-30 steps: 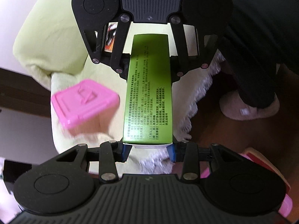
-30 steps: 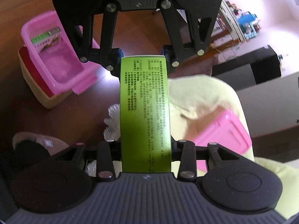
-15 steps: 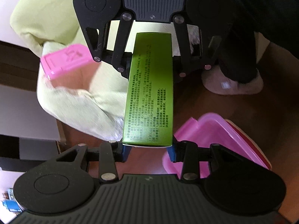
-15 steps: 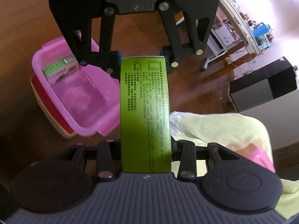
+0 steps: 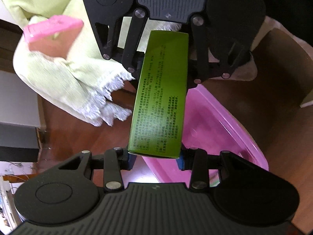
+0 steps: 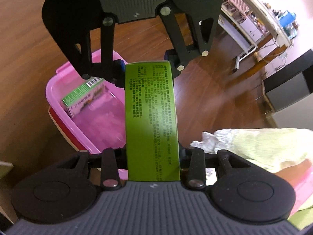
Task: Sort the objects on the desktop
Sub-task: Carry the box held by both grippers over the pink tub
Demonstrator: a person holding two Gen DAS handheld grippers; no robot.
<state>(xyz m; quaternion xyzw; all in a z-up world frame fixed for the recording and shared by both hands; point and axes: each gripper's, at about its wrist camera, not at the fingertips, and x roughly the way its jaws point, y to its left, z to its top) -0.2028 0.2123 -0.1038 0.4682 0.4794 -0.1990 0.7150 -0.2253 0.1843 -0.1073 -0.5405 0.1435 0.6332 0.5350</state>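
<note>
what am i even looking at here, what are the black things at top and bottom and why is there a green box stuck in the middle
These are two pictures from one moment, each taken by a wide-angle camera mounted on a hand-held gripper. A person holds one gripper in each hand; there is no robot arm.

In the left wrist view, the black shape at the bottom is the left gripper that carries the camera, and the one at the top is the right gripper facing it. The right wrist view is the reverse.

The green box is a long carton with printed text. Each gripper's fingers clamp one end, so both hold it in the air.

Below it on the wooden floor sits an open pink bin with a smaller green carton inside. To the side lies a pale green fringed cloth with a pink lid-like item, blurred.
</note>
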